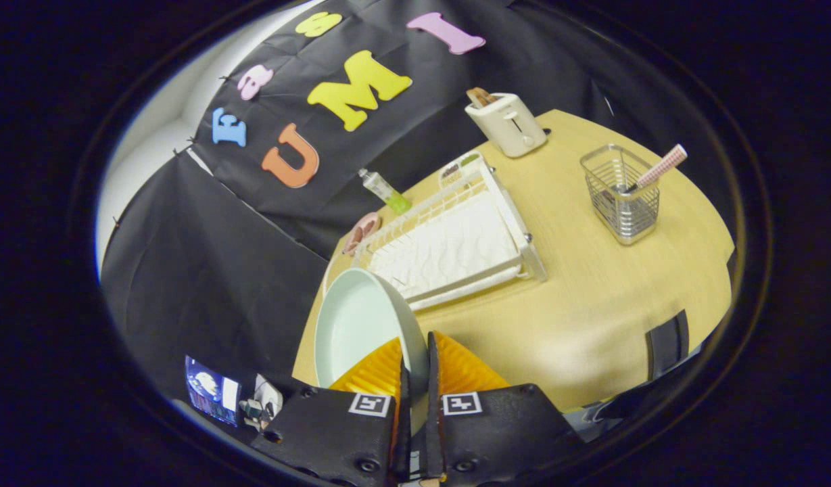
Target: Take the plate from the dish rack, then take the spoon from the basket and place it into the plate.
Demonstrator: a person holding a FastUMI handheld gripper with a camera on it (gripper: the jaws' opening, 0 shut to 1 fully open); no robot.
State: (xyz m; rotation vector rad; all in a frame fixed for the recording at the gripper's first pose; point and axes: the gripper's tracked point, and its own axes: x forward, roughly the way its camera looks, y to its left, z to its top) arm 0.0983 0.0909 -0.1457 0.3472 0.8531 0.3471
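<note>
A pale green plate (358, 325) stands tilted on edge above the table, its rim pinched between my two fingers; my gripper (415, 368) is shut on it. Just beyond the plate lies the white dish rack (456, 237) on the wooden table (591, 297). Farther off, past the rack, a wire mesh basket (621, 196) stands upright with a spoon in it; the spoon's checked pink handle (660, 167) sticks out over the basket's rim.
A cream toaster (506, 123) with toast stands at the table's far side. A small bottle (386, 191) and a pink object (361, 231) lie behind the rack. A black strap (667, 343) hangs at the table's near edge.
</note>
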